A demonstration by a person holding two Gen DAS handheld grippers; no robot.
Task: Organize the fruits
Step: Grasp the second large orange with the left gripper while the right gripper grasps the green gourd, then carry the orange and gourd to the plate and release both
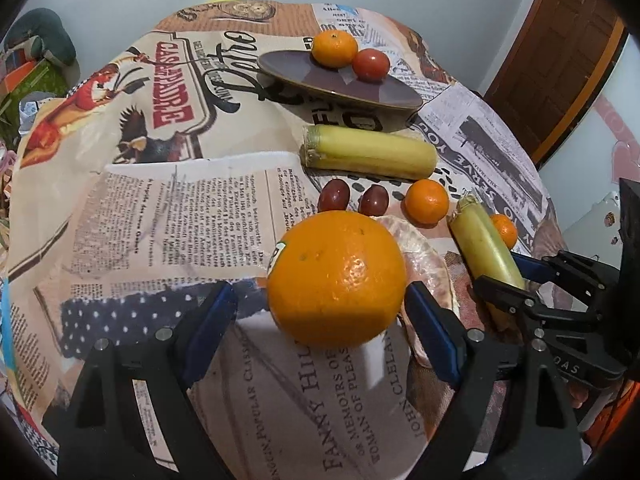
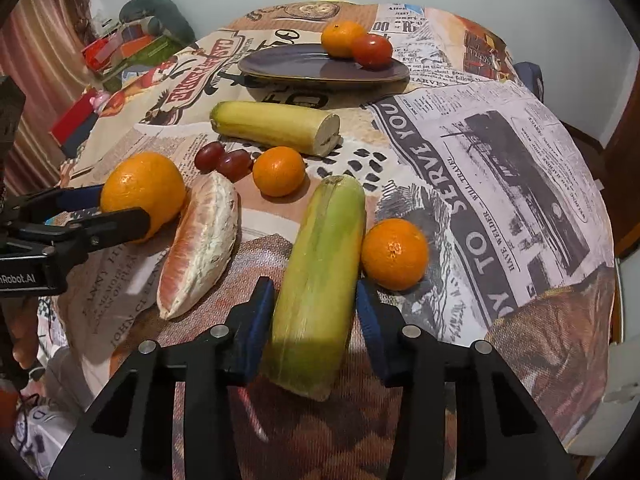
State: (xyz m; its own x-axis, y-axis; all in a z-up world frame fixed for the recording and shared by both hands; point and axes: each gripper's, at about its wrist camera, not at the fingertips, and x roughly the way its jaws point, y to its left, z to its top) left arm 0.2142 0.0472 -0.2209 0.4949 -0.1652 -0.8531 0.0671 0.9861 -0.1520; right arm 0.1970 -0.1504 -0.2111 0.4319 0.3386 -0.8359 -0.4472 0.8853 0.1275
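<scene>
My left gripper (image 1: 320, 312) is open around a large orange (image 1: 336, 278) on the table; its left pad stands clear of the fruit. My right gripper (image 2: 316, 312) is open around a green-yellow banana half (image 2: 320, 280) lying on the cloth; small gaps show on both sides. The orange (image 2: 142, 192) and left gripper (image 2: 116, 210) show in the right wrist view. A dark oval plate (image 1: 304, 76) at the far side carries a mandarin (image 1: 334, 48) and a tomato (image 1: 371, 65). A second banana half (image 1: 368, 152) lies before the plate.
A peeled pomelo wedge (image 2: 200, 244) lies between the grippers. Two red grapes (image 2: 222, 160) and a mandarin (image 2: 279, 171) sit mid-table; another mandarin (image 2: 394, 254) touches the right banana half. The round table has a newspaper-print cloth (image 2: 500, 160). Clutter (image 2: 132, 40) sits beyond its left edge.
</scene>
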